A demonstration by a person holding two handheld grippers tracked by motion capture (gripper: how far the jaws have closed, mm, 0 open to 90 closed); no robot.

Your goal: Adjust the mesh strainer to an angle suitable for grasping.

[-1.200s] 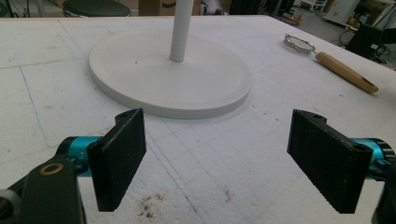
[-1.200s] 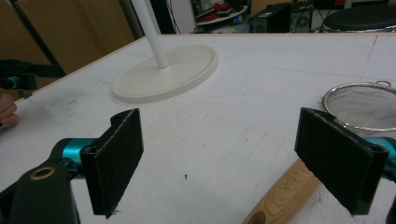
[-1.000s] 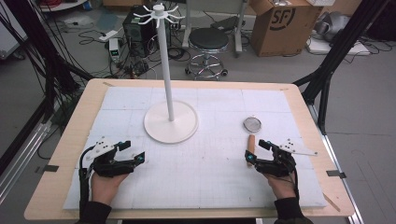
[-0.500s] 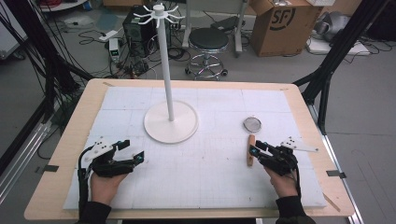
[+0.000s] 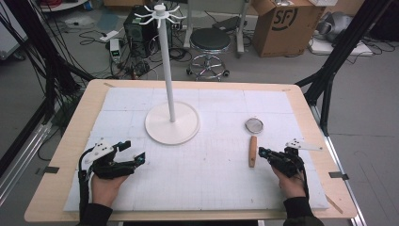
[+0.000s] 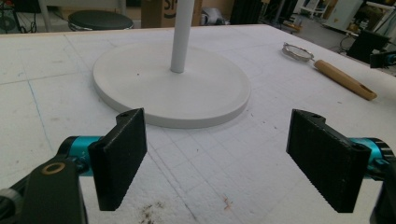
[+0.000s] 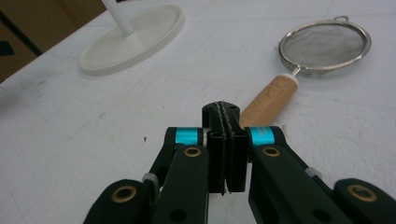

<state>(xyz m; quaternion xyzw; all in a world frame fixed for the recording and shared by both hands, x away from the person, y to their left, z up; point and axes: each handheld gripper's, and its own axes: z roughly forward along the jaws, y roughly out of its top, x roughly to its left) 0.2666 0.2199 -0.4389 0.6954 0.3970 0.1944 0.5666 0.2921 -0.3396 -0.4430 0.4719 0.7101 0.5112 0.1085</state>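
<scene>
A small mesh strainer (image 5: 254, 125) with a wooden handle (image 5: 253, 150) lies flat on the white mat, right of centre. My right gripper (image 5: 261, 152) rests just to the right of the handle's near end. In the right gripper view its jaws (image 7: 223, 109) have just closed pad against pad with nothing between them, and the handle (image 7: 271, 98) lies just beyond the tips. My left gripper (image 5: 135, 150) sits at the front left, open and holding nothing. Between its two pads (image 6: 219, 158) I see only bare mat.
A white stand (image 5: 172, 123) with a round base and a tall pole topped by hooks rises at the mat's middle back, seen close ahead in the left gripper view (image 6: 173, 88). The wooden table edge (image 5: 324, 155) runs to the right of my right hand.
My right gripper's jaws went from wide open to shut while the hand slid a little left toward the strainer's handle. The left gripper kept still.
</scene>
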